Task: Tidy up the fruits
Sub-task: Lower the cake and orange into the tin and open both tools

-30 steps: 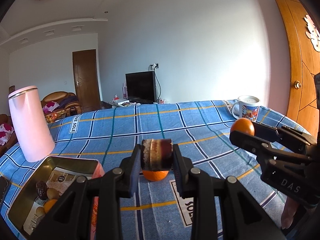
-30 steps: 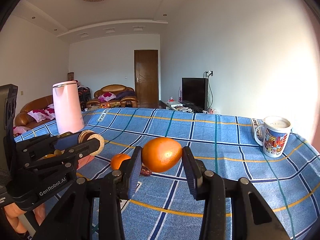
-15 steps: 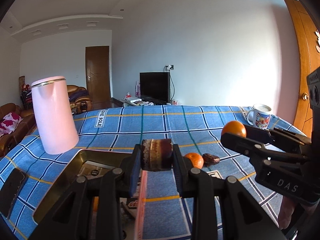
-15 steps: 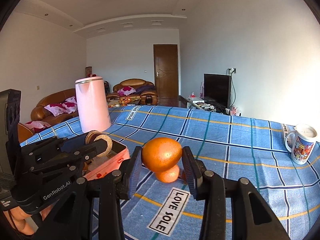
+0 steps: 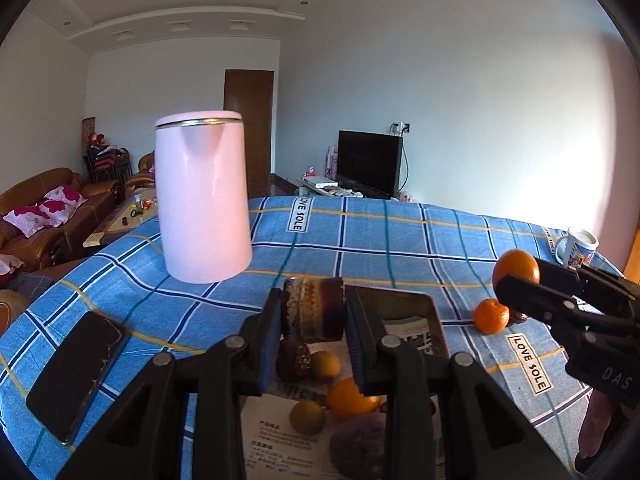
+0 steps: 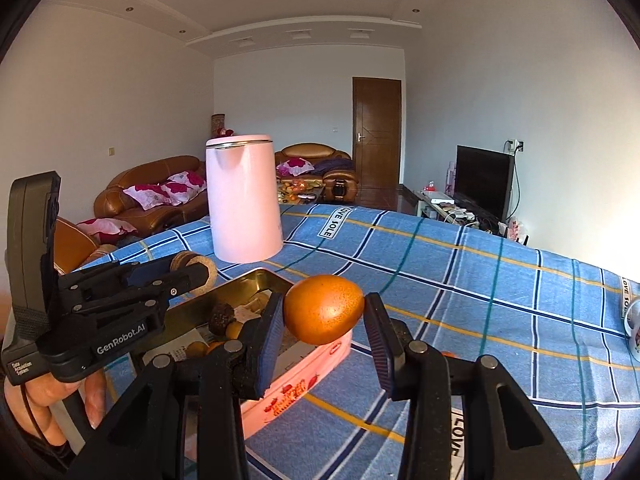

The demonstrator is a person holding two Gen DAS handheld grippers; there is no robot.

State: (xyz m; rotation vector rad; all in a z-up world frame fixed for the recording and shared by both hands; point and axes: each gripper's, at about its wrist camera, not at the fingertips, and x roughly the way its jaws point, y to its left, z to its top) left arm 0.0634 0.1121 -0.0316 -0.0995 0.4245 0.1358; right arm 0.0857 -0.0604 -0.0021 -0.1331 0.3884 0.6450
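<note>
Orange fruit: two gripped or loose on the cloth. Right gripper (image 6: 324,320) clamps one orange (image 6: 324,309); left gripper (image 5: 312,316) clamps a brown cylindrical piece (image 5: 313,309). One tin (image 5: 434,320), formerly lower left, now sits lower centre beneath both; one mandarin (image 5: 491,316) lies right.

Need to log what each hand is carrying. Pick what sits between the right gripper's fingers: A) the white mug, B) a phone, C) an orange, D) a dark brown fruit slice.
C: in the right wrist view the right gripper is shut on an orange, both fingers pressing its sides above the tin.
</note>
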